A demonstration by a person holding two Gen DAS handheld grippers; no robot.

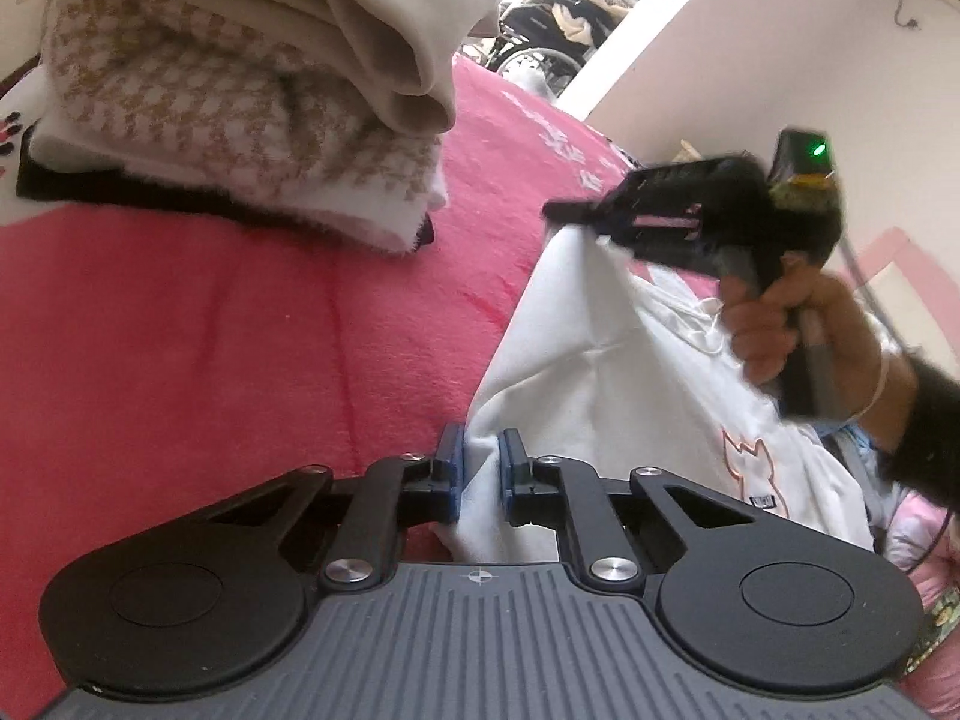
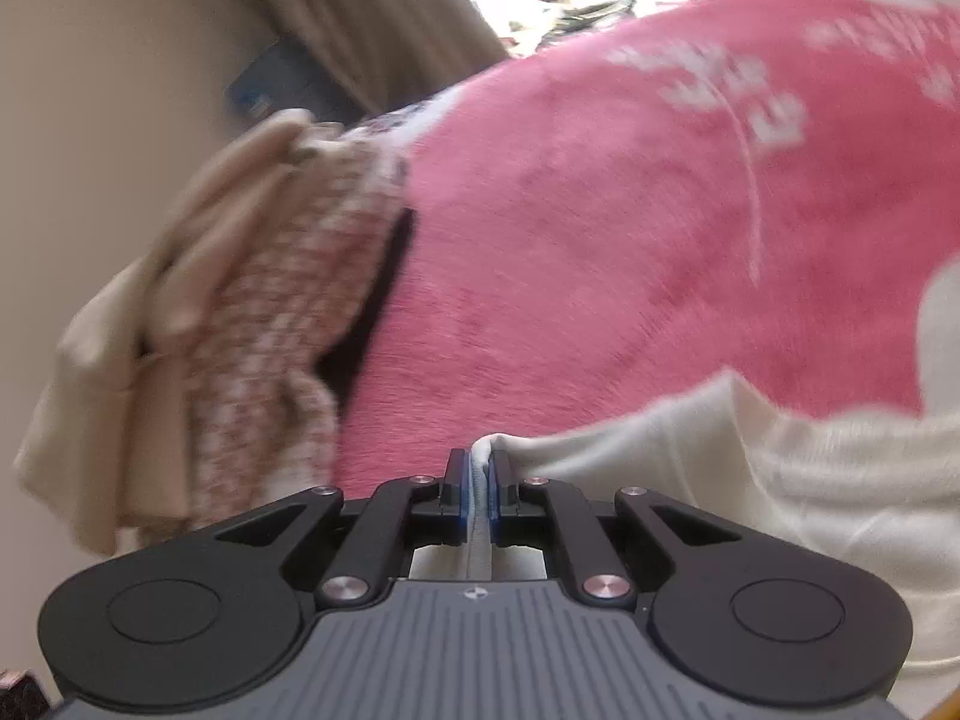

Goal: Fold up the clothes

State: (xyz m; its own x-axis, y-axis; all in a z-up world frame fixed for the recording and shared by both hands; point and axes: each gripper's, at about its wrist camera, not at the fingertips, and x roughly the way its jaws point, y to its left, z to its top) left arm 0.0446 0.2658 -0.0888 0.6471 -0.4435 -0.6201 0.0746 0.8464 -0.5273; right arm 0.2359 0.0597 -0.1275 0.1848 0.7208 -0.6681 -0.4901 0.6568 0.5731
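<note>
Blue pads [image 1: 457, 474] of my left gripper [image 1: 480, 474] sit nearest the lens, pinched on an edge of the white garment [image 1: 606, 372], whose cloth fills the narrow gap between them. From that grip the garment climbs ahead and to the right, up to my right gripper [image 1: 576, 219], which has its upper edge clamped at the fingertips. A hand [image 1: 780, 324] wraps that gripper's handle, with a dark sleeve [image 1: 930, 444] behind it. I can see an orange cat outline [image 1: 741, 459] printed on the garment just right of my left fingers.

Through the right wrist camera, my right gripper [image 2: 478, 483] is nearly closed on a thin fold of the same white garment [image 2: 780, 480], which trails off to its right. Ahead of both grippers lies the pink blanket [image 1: 240, 330]. Ahead and to the left of each gripper stands a stack of folded clothes [image 1: 240, 96]: beige pieces on top, a houndstooth knit beneath, something black at the bottom.
</note>
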